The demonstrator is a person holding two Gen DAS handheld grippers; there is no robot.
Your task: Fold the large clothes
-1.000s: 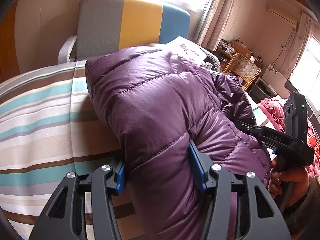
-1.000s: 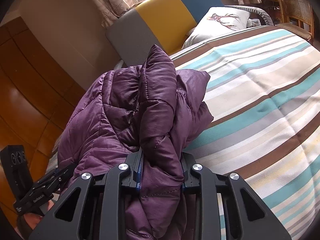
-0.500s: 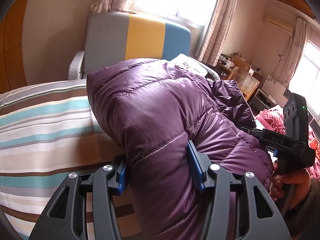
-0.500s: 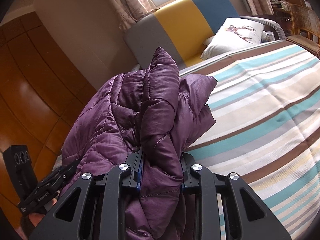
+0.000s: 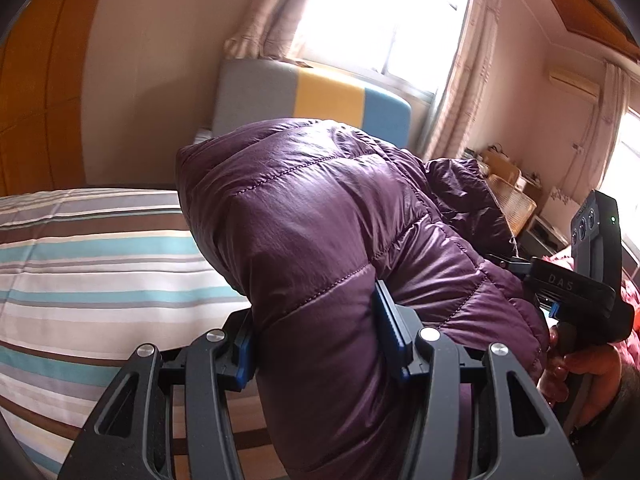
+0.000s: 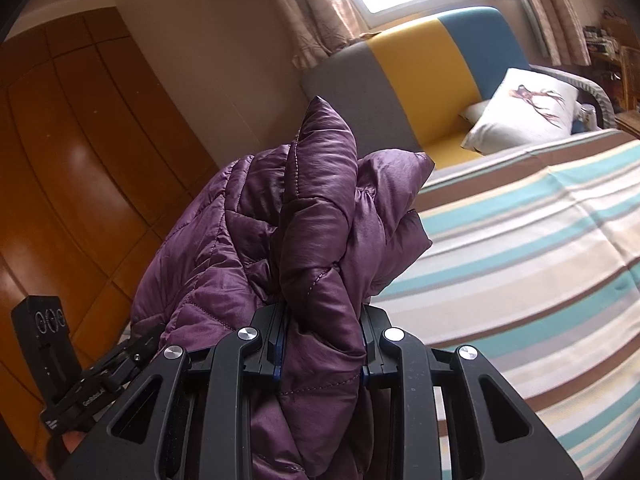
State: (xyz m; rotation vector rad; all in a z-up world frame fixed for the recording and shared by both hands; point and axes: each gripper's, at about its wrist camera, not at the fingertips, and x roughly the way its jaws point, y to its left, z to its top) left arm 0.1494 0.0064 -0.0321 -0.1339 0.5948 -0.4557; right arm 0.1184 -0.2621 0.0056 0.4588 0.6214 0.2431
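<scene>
Purple quilted down jacket [image 5: 320, 240]: bunched and puffy, hanging between your two grippers above the near part of the striped bedspread [image 5: 80, 264], not lying on it. Compared with a second ago, both views have tipped up. More wall and window show, less bed. So you have been lifting the jacket, grips unchanged.

Left gripper [image 5: 316, 340]: blue pads pinching a thick fold of the jacket.

Right gripper [image 6: 322, 346]: clamped tight on a narrower gathered fold; its black body also shows at the right edge of the left view.

Judgement: the garment is now clear of the bed, ready to be carried over and laid into a fold. Grey, yellow and blue sofa [image 6: 420, 64] far behind.
</scene>
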